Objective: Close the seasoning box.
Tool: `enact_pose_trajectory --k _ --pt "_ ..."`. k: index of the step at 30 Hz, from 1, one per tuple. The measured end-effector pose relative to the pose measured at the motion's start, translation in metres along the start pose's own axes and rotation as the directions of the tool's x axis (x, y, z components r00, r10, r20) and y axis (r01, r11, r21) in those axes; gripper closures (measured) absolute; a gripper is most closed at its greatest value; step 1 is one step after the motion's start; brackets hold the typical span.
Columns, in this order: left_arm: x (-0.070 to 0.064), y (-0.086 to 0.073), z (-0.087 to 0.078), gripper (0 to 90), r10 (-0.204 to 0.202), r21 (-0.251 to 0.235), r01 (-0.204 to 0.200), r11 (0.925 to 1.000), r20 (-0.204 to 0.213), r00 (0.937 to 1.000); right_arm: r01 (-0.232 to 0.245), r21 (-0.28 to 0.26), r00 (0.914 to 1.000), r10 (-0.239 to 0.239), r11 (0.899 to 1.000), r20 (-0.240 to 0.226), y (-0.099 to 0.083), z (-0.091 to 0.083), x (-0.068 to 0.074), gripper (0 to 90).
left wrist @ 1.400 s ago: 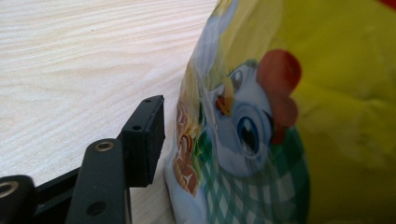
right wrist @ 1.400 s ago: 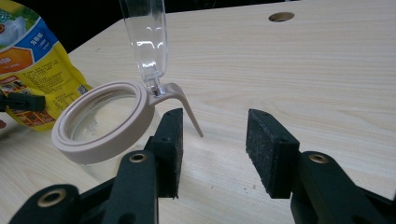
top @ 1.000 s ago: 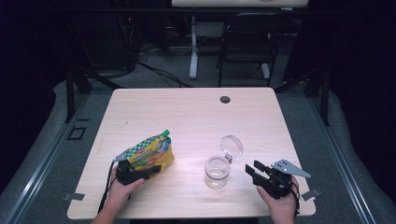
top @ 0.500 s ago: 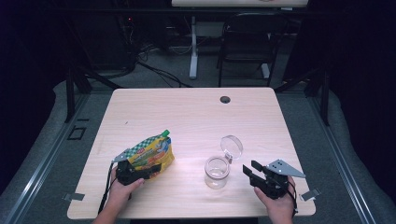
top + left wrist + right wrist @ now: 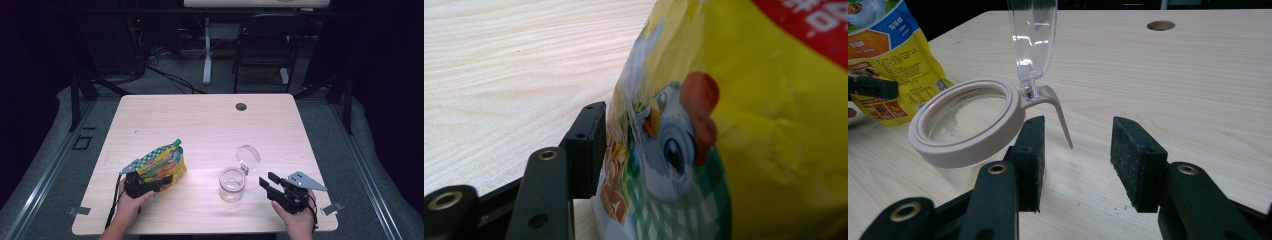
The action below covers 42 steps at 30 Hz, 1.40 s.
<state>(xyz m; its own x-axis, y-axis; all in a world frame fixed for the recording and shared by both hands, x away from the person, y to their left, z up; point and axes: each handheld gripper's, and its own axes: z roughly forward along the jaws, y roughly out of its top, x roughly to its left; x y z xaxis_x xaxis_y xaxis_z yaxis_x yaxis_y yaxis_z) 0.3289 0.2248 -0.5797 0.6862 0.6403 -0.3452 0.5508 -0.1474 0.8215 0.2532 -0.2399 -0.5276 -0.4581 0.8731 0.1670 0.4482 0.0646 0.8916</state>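
A yellow snack bag (image 5: pixel 162 167) with a green checked top lies at the front left of the table, and my left gripper (image 5: pixel 146 184) is shut on its near end. In the left gripper view one black jaw presses against the bag (image 5: pixel 734 125); the other jaw is hidden behind it. A clear glass jar (image 5: pixel 232 184) stands at the front middle, its hinged clear lid (image 5: pixel 248 156) flipped up behind it. My right gripper (image 5: pixel 267 181) stands open just right of the jar. In the right gripper view the jar's beige rim (image 5: pixel 968 125) sits ahead and left of the empty gripper (image 5: pixel 1075 150).
The light wooden table (image 5: pixel 210 125) has a round cable hole (image 5: pixel 241 106) near its far edge. A chair and table legs stand on the floor beyond it. In the right gripper view the bag (image 5: pixel 893 55) shows at far left.
My right gripper has crept a little left toward the jar, still open. The left gripper and the bag have stayed put.
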Motion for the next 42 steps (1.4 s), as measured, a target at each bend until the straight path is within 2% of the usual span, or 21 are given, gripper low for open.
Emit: enact_pose_trajectory --k 8,12,16,18,20,22,24,25,32,33,42 --pt "-0.002 -0.001 0.001 52.5 0.012 -0.004 -0.012 0.9999 -0.008 0.9999 -0.003 -0.002 1.0000 0.003 1.000 0.000 0.000 -0.001 0.000 57.6" --pt "-0.003 -0.001 0.001 54.3 0.031 -0.003 -0.031 0.9995 -0.015 0.9994 -0.004 0.000 1.0000 0.004 1.000 0.004 0.000 -0.001 -0.001 57.6" --pt "-0.006 -0.002 0.002 55.9 0.041 -0.025 -0.042 0.9988 -0.049 0.9980 0.001 0.003 1.0000 -0.001 1.000 0.001 0.000 -0.001 -0.002 57.6" --pt "-0.008 -0.001 0.002 57.7 0.055 -0.011 -0.056 0.9984 -0.051 0.9971 0.001 0.007 1.0000 -0.001 1.000 0.001 -0.001 0.000 -0.002 57.6" --pt "-0.010 -0.002 0.003 58.2 0.058 -0.023 -0.060 0.9979 -0.072 0.9957 0.001 0.006 1.0000 -0.001 1.000 0.000 -0.001 0.001 -0.002 57.6" --pt "-0.010 -0.001 0.002 58.6 0.062 -0.010 -0.062 0.9980 -0.066 0.9959 -0.001 0.007 1.0000 0.001 1.000 0.000 -0.001 0.001 -0.002 57.7" --pt "-0.012 -0.002 0.003 59.1 0.062 -0.021 -0.064 0.9977 -0.083 0.9946 0.000 0.003 1.0000 0.000 1.000 -0.004 0.000 0.002 -0.002 57.7" --pt "-0.011 -0.001 0.001 59.7 0.067 -0.006 -0.068 0.9977 -0.077 0.9948 0.007 0.011 1.0000 -0.007 1.000 -0.001 0.000 0.003 -0.001 57.7" --pt "-0.013 0.000 0.002 61.8 0.072 -0.016 -0.074 0.9971 -0.099 0.9925 0.014 0.011 0.9999 -0.014 1.000 -0.003 0.000 0.004 0.000 57.8" --pt "-0.013 0.001 0.000 62.2 0.074 -0.002 -0.074 0.9972 -0.090 0.9932 0.014 0.012 0.9999 -0.014 1.000 -0.004 0.000 0.004 0.000 57.8" --pt "-0.007 0.004 -0.005 62.8 0.041 -0.008 -0.042 0.9991 -0.111 0.9930 0.012 0.005 0.9999 -0.012 1.000 -0.004 -0.001 0.002 -0.001 57.9"
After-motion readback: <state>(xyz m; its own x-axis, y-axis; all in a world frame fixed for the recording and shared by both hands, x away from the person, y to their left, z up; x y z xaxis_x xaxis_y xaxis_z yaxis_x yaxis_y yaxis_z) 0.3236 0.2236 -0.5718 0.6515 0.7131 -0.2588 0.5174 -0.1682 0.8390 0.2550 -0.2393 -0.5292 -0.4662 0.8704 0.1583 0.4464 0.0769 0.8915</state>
